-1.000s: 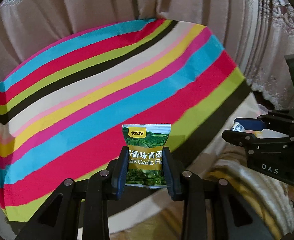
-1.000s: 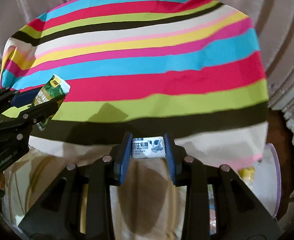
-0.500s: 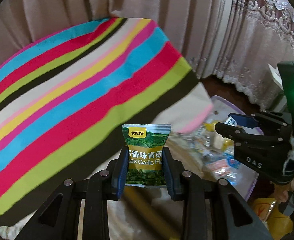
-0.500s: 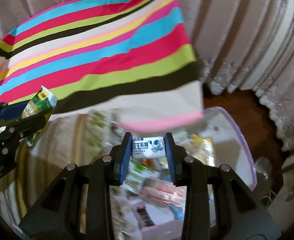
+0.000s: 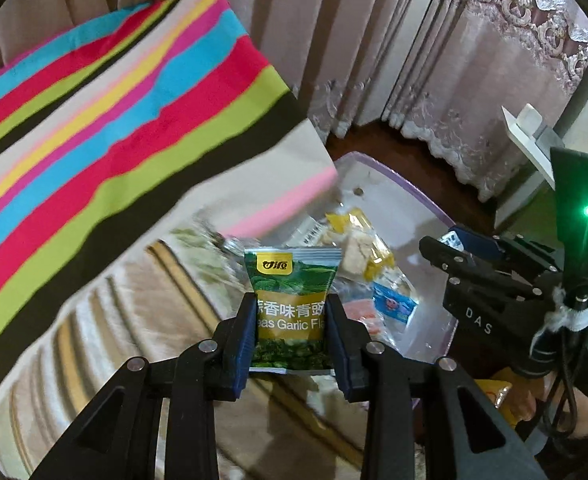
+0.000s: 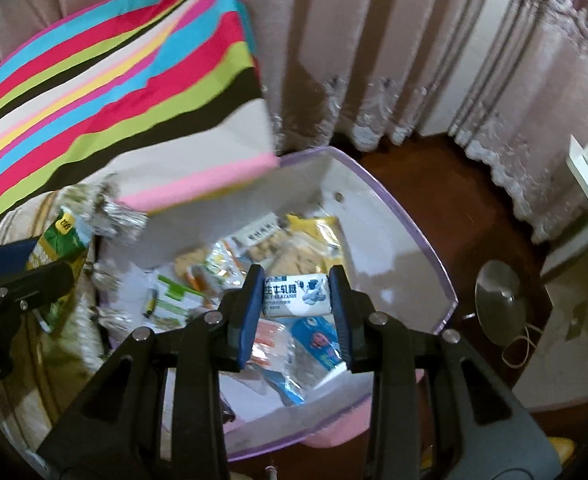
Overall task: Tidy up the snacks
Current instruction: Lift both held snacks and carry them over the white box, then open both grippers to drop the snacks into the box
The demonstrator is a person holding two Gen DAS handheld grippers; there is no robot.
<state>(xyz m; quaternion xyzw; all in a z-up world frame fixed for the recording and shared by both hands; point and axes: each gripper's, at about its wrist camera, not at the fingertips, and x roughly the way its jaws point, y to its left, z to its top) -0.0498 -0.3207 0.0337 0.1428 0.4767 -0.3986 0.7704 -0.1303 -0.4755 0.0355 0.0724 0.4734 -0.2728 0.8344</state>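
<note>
A glossy green pea packet (image 5: 291, 312), flat and rectangular with crimped ends, stands upright between the blue pads of the left gripper (image 5: 291, 330). The jaws are easing apart, though the pads still touch the packet's two side edges. It hangs above the near edge of the bin, over a pale ribbed sofa cover (image 5: 105, 344).

The right gripper (image 6: 296, 298) pinches a small white milk candy (image 6: 296, 295), a puffy pillow-shaped wrapper with blue print, its pads pressed against the short ends. The candy is held in the air directly over the bin (image 6: 422, 236), a box with clear, smooth, purple-tinted walls and rounded corners standing on a dark wooden floor (image 6: 434, 168).

Inside the bin lies a loose heap of shiny snack wrappers (image 6: 294, 240): yellow packs, a blue and white one, clear crinkled film.

A soft striped cloth (image 6: 105, 76) in bright bands overhangs the bin's far left corner. Pleated beige curtains (image 6: 374, 32) with lace hems hang behind.
</note>
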